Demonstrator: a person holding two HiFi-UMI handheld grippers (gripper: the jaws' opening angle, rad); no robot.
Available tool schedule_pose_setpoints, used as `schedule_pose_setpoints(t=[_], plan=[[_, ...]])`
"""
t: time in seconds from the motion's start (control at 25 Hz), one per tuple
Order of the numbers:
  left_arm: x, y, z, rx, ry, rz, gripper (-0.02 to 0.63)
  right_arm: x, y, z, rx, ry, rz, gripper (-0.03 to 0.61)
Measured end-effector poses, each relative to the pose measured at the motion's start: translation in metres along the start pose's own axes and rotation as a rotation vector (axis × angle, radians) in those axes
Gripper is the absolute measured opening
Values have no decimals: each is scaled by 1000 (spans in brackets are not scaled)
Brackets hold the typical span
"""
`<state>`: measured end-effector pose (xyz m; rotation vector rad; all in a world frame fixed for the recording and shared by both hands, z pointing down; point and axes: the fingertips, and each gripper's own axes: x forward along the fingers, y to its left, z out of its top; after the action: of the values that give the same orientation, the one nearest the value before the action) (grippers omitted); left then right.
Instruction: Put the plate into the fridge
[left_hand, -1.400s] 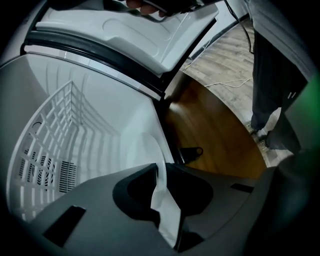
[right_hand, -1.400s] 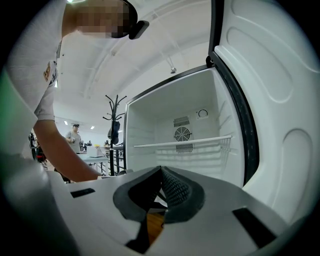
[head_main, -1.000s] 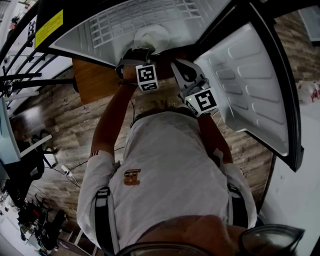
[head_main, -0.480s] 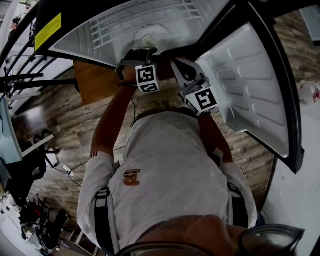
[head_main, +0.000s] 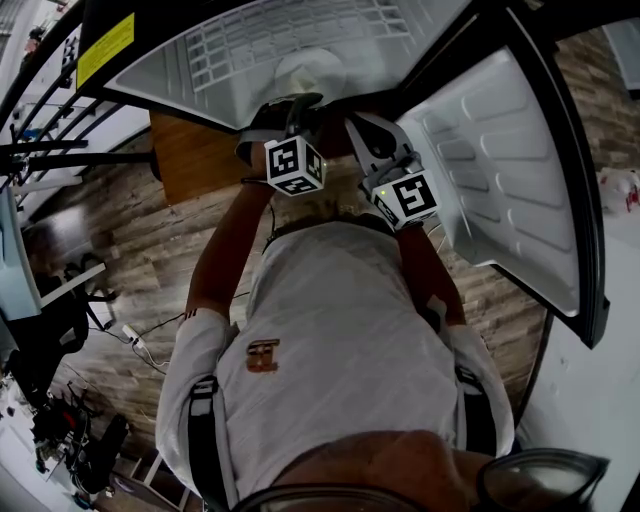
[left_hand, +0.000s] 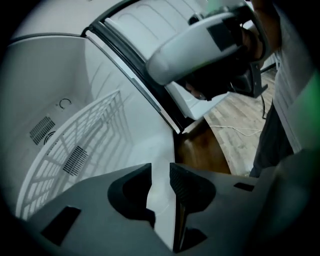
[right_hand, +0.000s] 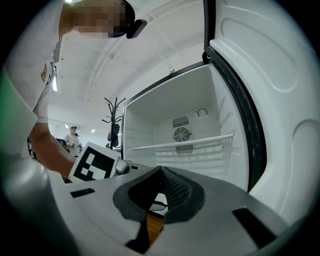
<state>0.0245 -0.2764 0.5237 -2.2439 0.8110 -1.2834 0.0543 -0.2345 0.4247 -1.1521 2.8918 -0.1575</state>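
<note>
Your left gripper (left_hand: 160, 174) has its jaws parted a little and grips nothing; only a white surface shows through the gap. The plate (head_main: 312, 70) lies flat on the floor of the open fridge (head_main: 170, 72), just ahead of those jaws; can't tell if they touch. Your right gripper (right_hand: 161, 169) is pinched closed and empty. It sits beside the left one, aimed into the fridge.

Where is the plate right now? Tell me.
Head view, top centre: the plate sits inside the open fridge, just beyond the left claw.
</note>
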Motion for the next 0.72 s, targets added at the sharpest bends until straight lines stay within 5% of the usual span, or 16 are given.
schedule_pose_setpoints(t=[0.28, 0.72], plan=[[-42, 26, 30, -244, -212, 121, 70, 6, 6, 12, -43, -6, 24, 32], [-112, 62, 51, -684, -568, 188, 26, 6, 27, 38, -89, -47, 64, 32]])
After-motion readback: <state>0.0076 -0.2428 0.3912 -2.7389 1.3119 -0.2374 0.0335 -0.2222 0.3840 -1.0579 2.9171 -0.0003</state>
